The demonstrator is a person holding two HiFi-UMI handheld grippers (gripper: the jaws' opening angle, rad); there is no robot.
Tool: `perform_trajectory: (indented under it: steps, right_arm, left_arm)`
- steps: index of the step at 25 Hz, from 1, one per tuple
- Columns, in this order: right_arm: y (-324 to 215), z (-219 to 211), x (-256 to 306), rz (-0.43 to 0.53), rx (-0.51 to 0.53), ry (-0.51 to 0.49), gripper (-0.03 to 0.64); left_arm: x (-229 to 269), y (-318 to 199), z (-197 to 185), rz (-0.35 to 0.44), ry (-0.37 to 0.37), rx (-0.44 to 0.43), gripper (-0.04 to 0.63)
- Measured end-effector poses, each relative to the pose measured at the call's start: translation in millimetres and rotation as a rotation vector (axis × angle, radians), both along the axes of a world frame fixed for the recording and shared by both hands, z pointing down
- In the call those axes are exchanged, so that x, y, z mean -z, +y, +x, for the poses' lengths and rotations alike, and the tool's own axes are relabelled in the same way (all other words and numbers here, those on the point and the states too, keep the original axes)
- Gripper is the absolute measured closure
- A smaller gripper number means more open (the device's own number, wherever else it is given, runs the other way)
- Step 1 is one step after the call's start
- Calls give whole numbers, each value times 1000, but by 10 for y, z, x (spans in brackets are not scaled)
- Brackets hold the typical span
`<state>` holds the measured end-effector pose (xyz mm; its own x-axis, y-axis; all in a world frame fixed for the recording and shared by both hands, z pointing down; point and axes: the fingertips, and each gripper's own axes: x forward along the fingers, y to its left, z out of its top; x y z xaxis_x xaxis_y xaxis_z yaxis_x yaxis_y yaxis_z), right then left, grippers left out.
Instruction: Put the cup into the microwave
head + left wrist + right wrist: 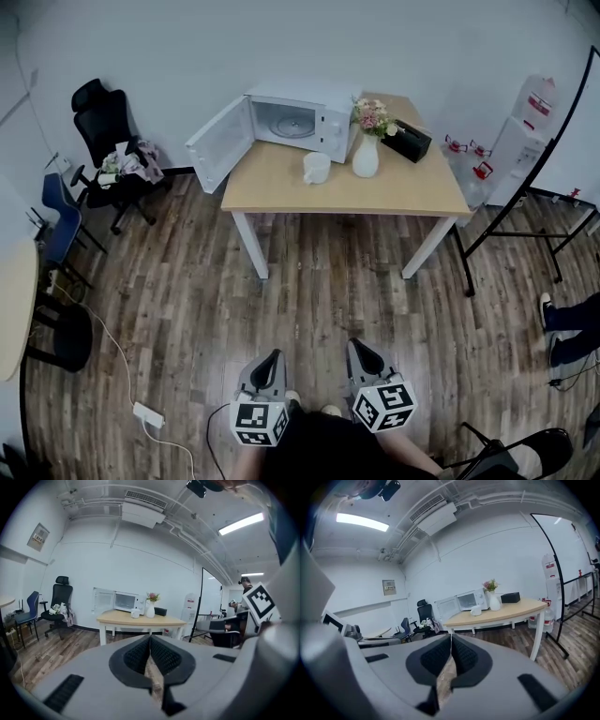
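A white cup (317,167) stands on the wooden table (281,192), in front of the white microwave (292,120), whose door (219,143) is swung open to the left. The same cup (135,613) (476,611) shows small and far off in both gripper views, beside the microwave (124,602) (468,600). My left gripper (271,358) and right gripper (360,350) are held low near my body, well short of the table, over the floor. Both are shut with nothing between the jaws (150,637) (451,637).
A white vase with flowers (367,150) and a black box (407,142) stand on the table right of the cup. Office chairs (111,141) stand at the left, a black stand (525,202) and water bottles (525,122) at the right. A power strip (148,413) lies on the wooden floor.
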<state>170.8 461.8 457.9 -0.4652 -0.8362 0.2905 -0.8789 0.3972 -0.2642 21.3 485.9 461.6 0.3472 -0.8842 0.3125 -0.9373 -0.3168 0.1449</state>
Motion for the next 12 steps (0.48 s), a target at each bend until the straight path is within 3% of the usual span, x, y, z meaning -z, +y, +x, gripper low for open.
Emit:
perform_trajectory:
  steps: [5,12]
  right_arm:
    - [146,141,-28,35,21,18,621]
    - [401,345,-217,-24,19,18,621]
  left_arm:
    - [-80,187,135,5,-3,17,589]
    - [-208,415,392,-12,-39,13,589]
